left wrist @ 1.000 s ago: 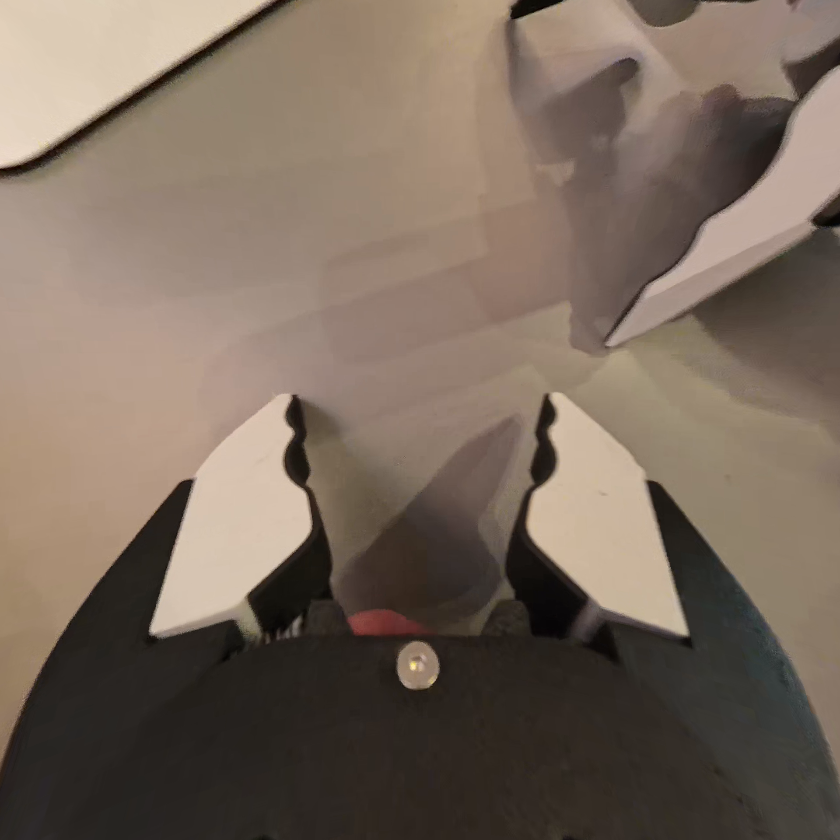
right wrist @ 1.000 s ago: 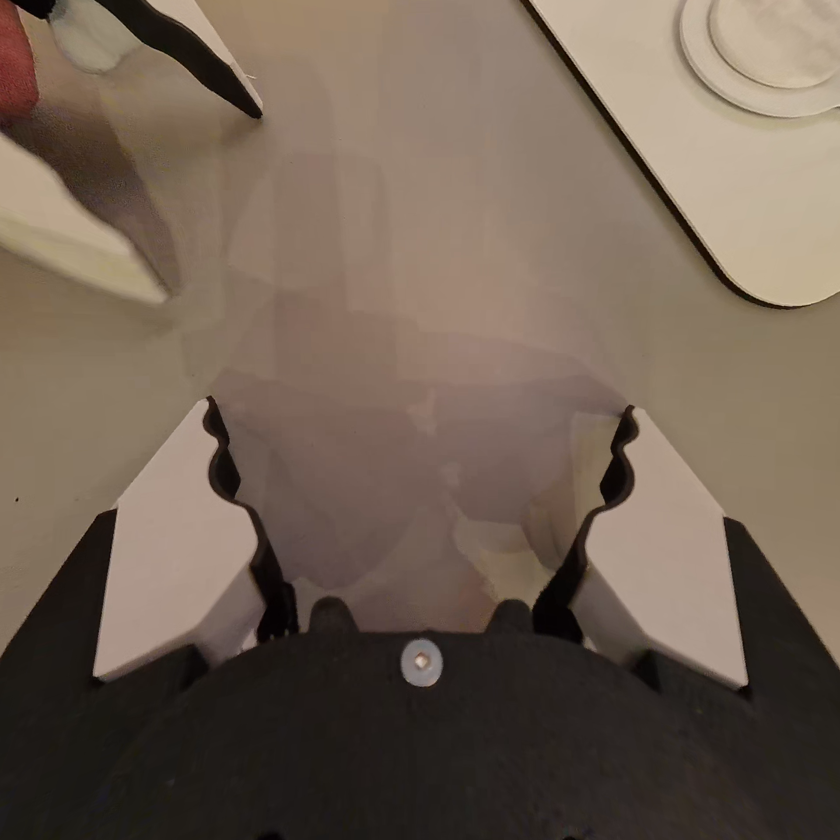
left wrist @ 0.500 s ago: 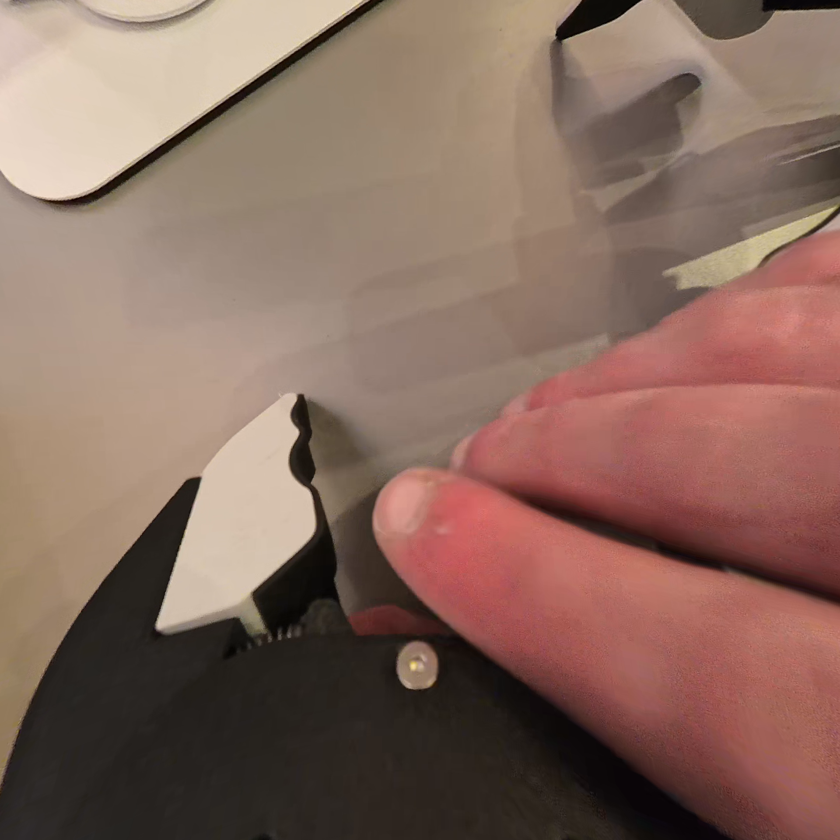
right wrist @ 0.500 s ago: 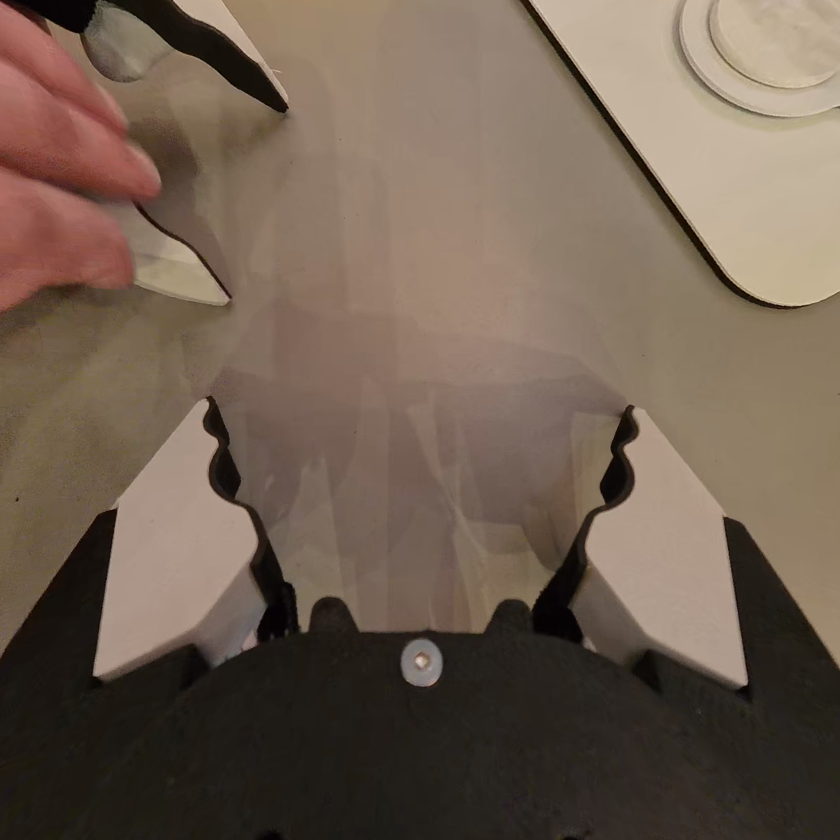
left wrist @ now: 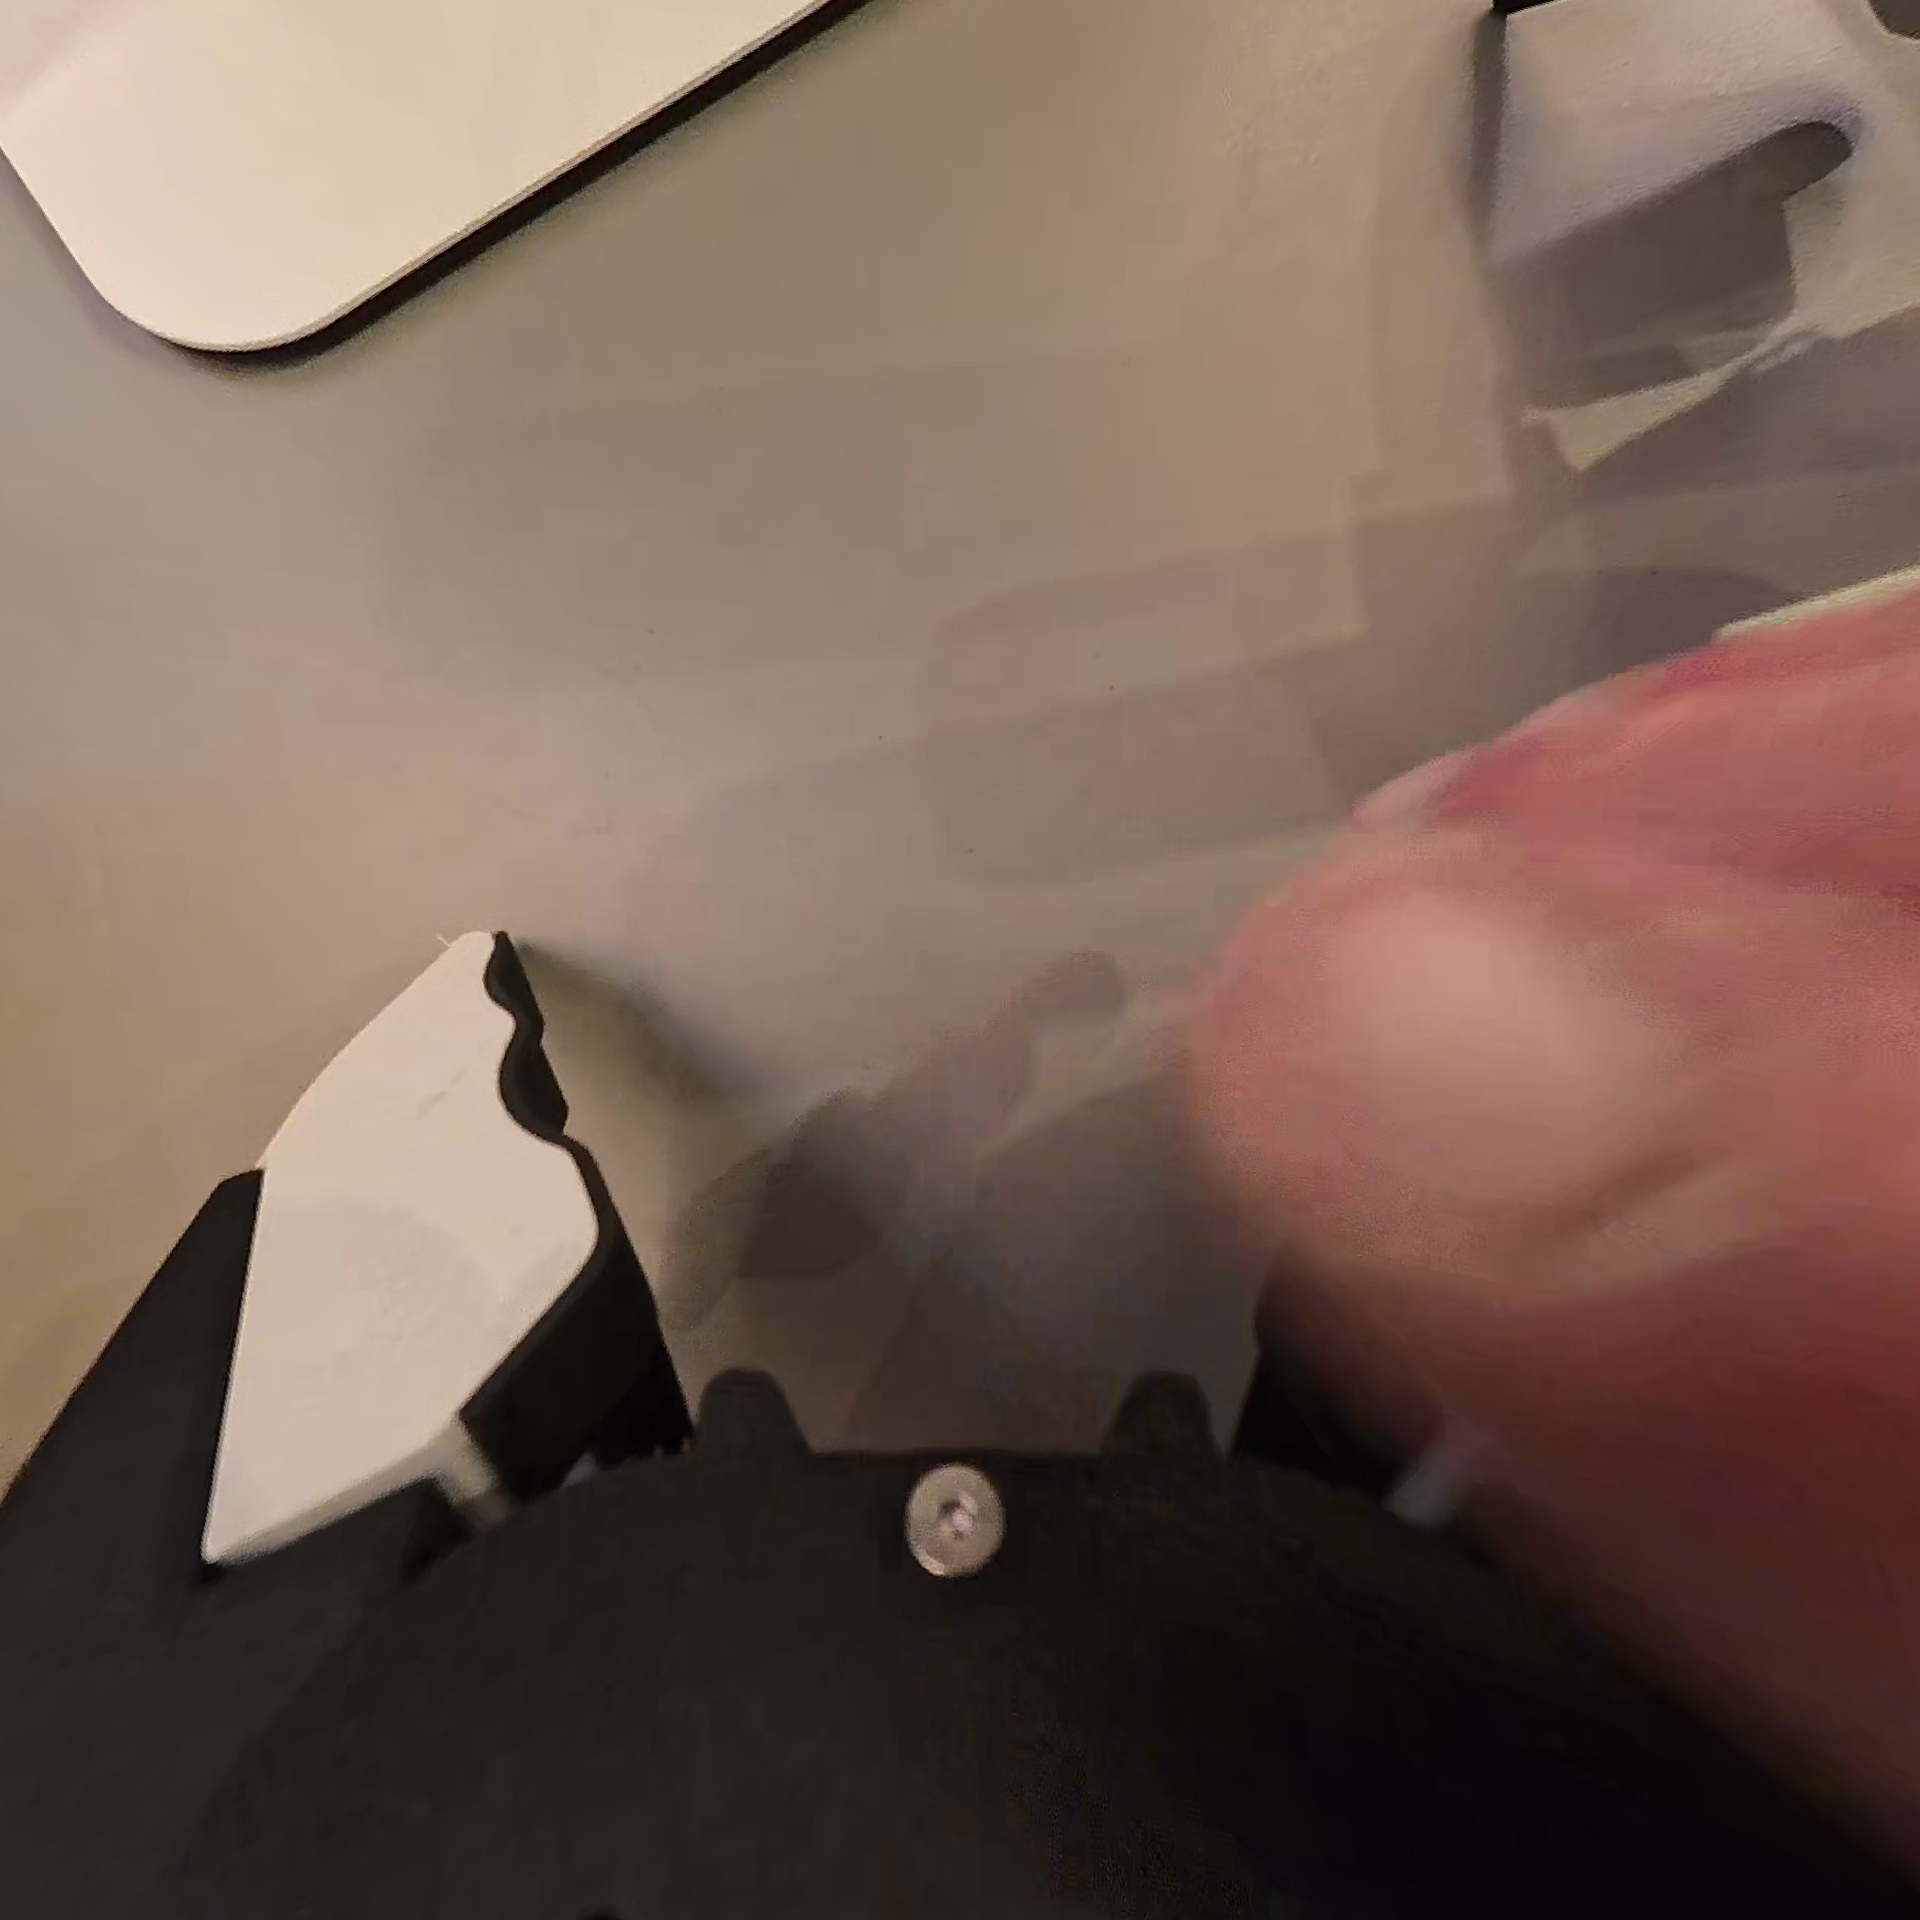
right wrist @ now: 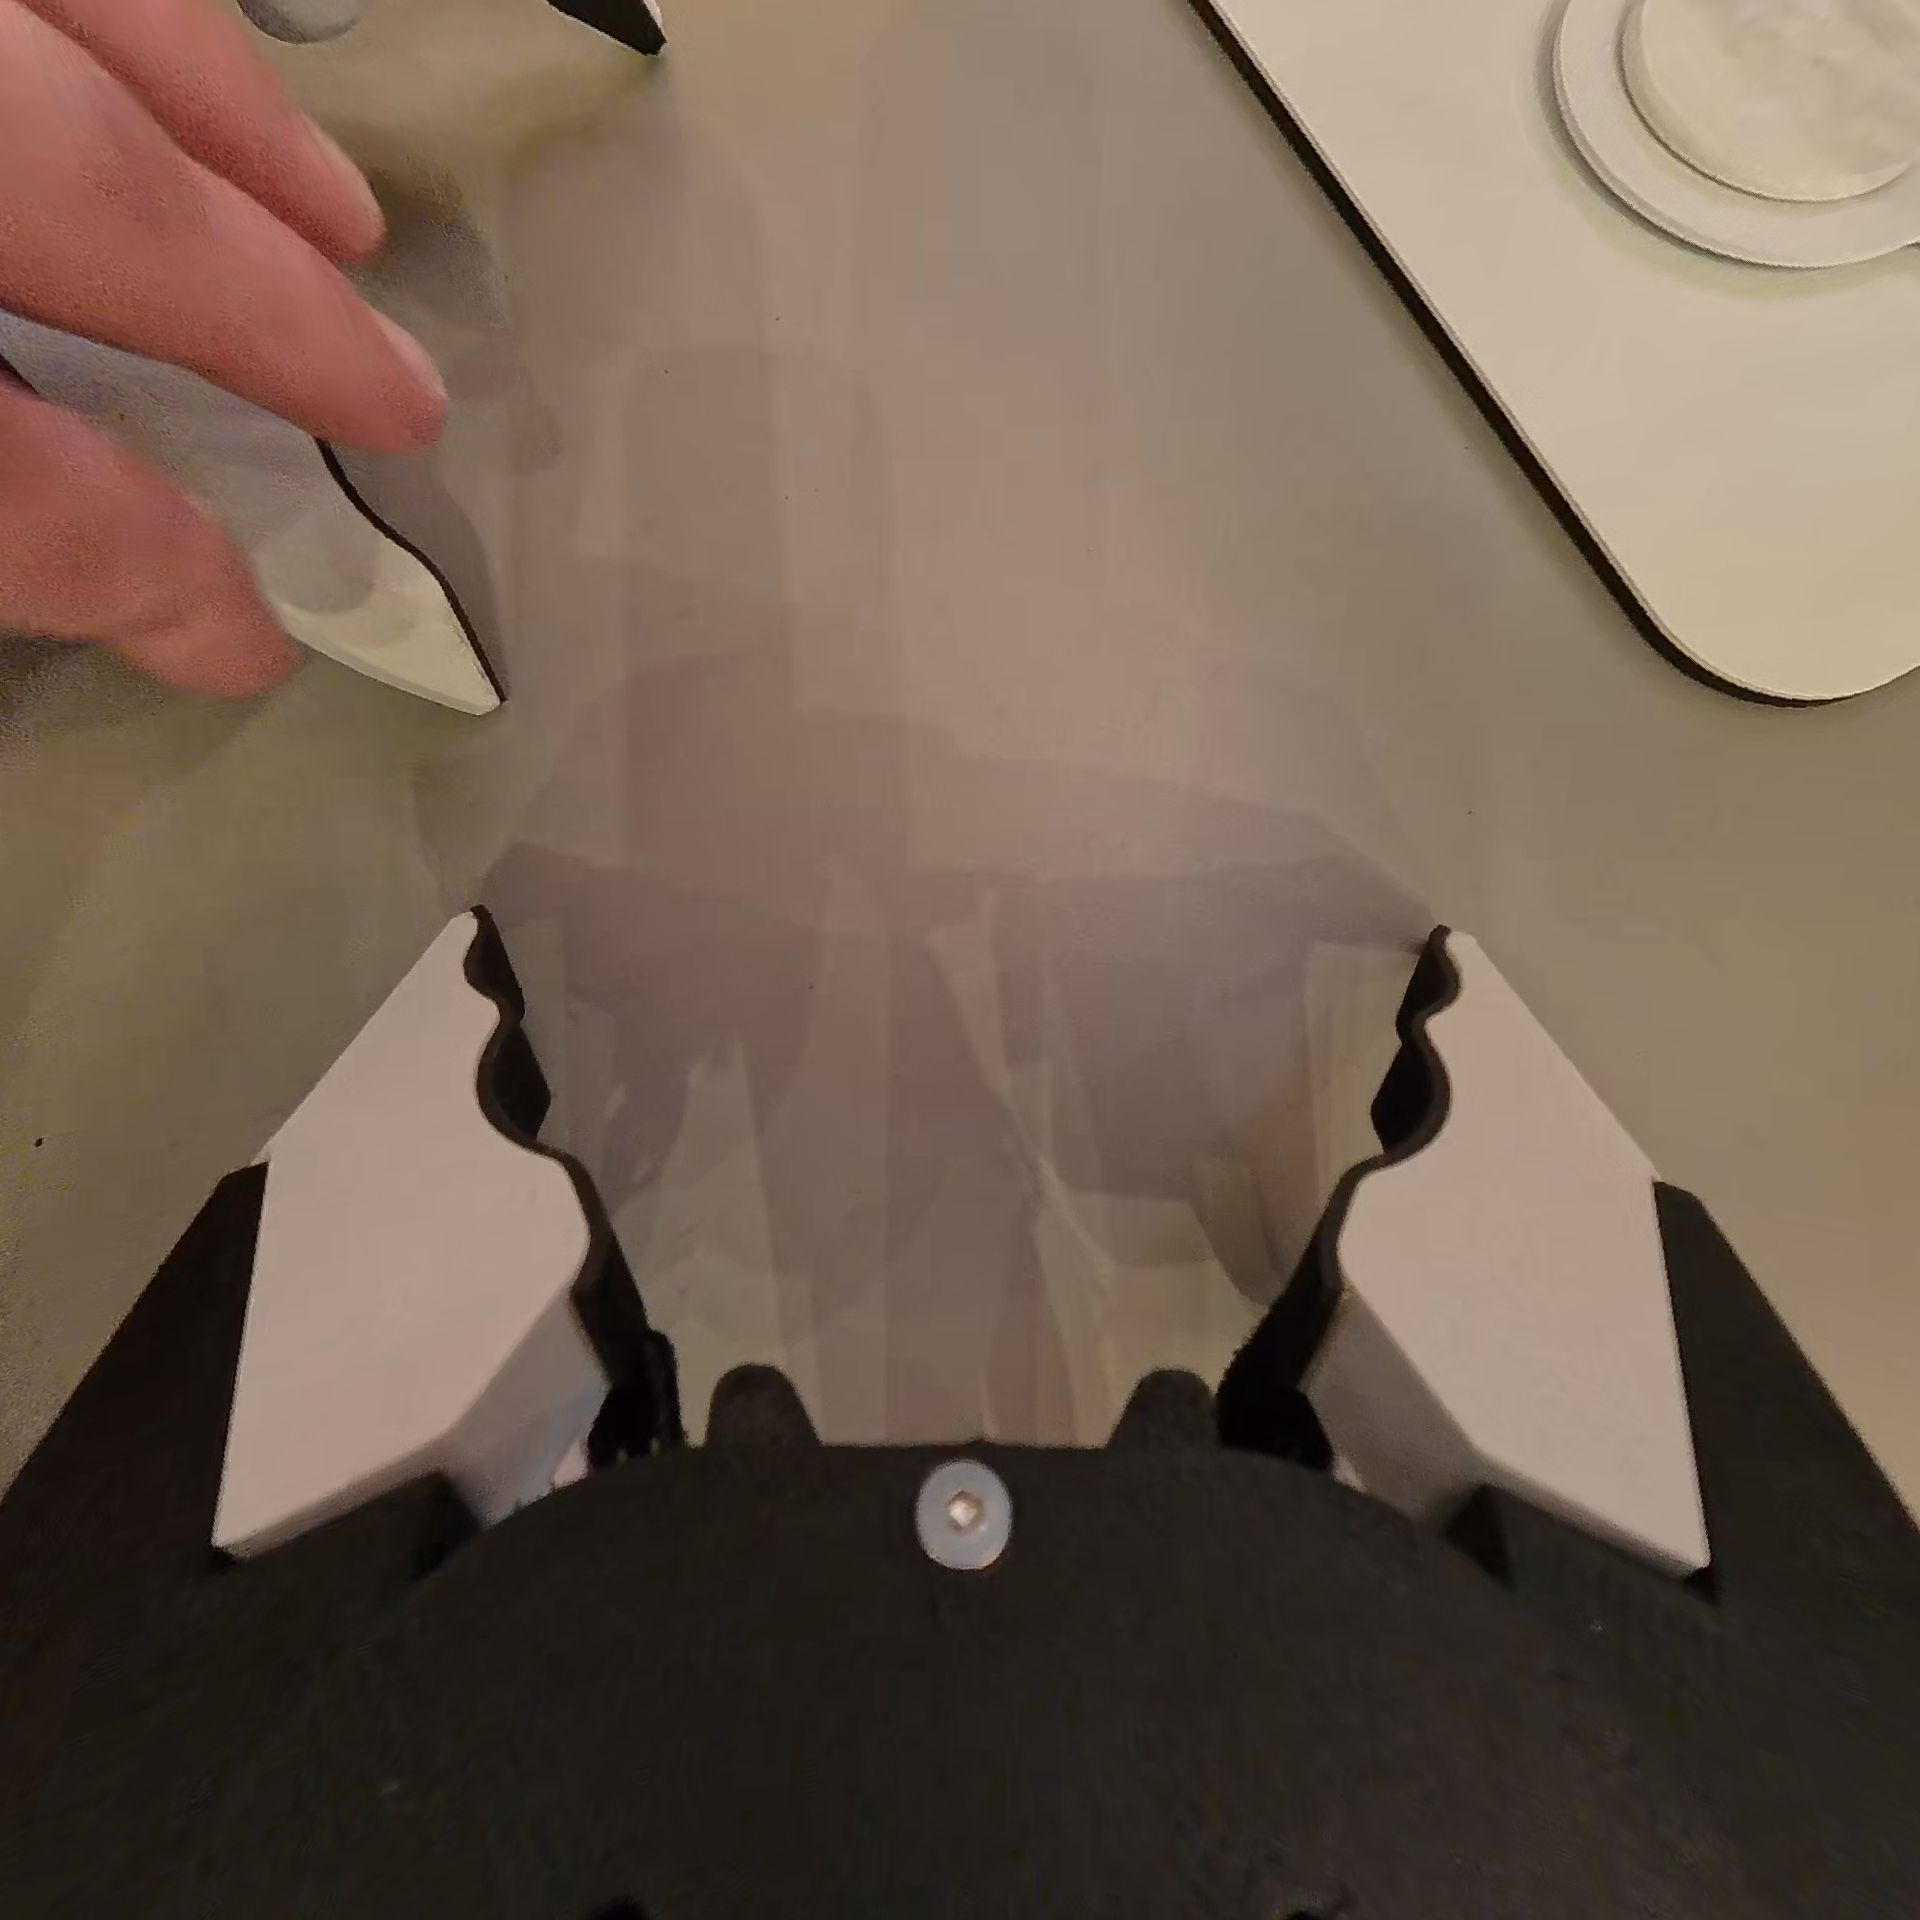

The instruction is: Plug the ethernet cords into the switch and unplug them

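Right gripper (right wrist: 956, 935) gaped wide, empty, over grey table (right wrist: 1039, 416). Left gripper (left wrist: 862, 1039) apparently open too; blurred hand (left wrist: 1558, 1039) hid its right finger.

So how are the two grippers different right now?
A bare hand lies over one finger of the left hand-held gripper; nothing touches the right hand-held gripper. The left one's second finger is hidden in its own view; both of the right one's show, wide apart. Both have white fingers, hold nothing, and sit over the grey table.
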